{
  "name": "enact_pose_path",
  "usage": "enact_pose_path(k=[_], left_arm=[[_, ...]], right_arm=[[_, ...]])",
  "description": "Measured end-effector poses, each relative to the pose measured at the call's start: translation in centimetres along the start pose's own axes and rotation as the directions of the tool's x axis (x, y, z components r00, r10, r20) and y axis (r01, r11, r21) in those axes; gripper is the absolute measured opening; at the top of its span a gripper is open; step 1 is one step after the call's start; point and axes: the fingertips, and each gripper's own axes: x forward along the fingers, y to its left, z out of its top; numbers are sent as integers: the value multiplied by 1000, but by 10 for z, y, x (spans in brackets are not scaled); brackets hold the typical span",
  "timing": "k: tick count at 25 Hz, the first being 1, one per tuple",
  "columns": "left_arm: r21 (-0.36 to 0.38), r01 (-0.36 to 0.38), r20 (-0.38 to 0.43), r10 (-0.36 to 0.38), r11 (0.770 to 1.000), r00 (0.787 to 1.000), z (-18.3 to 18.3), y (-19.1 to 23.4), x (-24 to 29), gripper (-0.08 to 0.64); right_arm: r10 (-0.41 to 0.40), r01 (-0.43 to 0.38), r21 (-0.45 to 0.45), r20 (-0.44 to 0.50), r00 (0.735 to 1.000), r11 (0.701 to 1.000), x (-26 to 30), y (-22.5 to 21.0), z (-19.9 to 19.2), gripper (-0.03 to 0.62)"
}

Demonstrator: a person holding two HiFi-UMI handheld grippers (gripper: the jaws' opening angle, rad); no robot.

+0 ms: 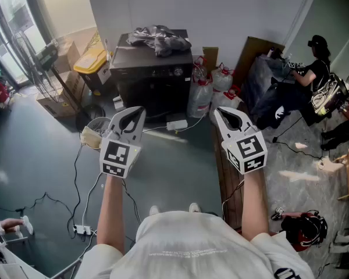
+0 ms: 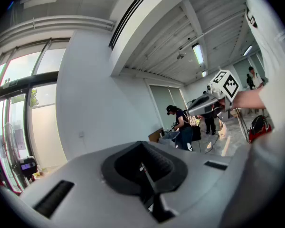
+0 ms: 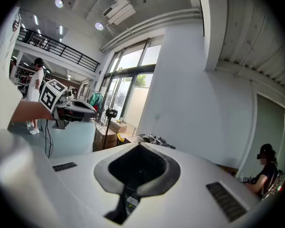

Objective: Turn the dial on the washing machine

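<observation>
A dark washing machine stands against the back wall with a heap of grey clothes on its lid. A small round dial shows on its front panel. Both grippers are held up in front of the person, well short of the machine and pointing toward it. My left gripper has its jaws together with nothing between them, as the left gripper view confirms. My right gripper is likewise shut and empty in its own view. Each gripper also shows in the other's view: the right gripper and the left gripper.
Large water bottles stand right of the machine; a yellow bin and cardboard boxes stand to its left. A floor fan, cables and a power strip lie on the floor. A person sits at the right.
</observation>
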Motion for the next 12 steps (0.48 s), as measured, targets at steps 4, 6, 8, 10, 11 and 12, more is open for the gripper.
enact_pose_path(k=[4,6,8,10,11,12], left_arm=[[-5,0,7,1,1000,1000,3,-1,8,14],[-8,-7,1,7,1000,1000,1,0,12,14],[-19,-17,-2,17,1000,1000,-1,0,15,14],[-28,-26,2,26,999,1000,3,-2,20,14],[-31,-31,5,31,999,1000,6,-3,24,14],[-33,-35,5,36,999,999,9,-5,28,14]], right_arm=[[-4,4,4,-2,1000,1000,2,-10,-4,15],[-7,7,7,-1,1000,1000,4,-16,-6,15],[-9,9,9,3,1000,1000,6,-20,-8,15],[-16,16,-3,9,1000,1000,6,-27,-8,15],[-18,19,-14,12,1000,1000,5,-32,-8,15],[-17,18,-21,15,1000,1000,4,-37,-7,15]])
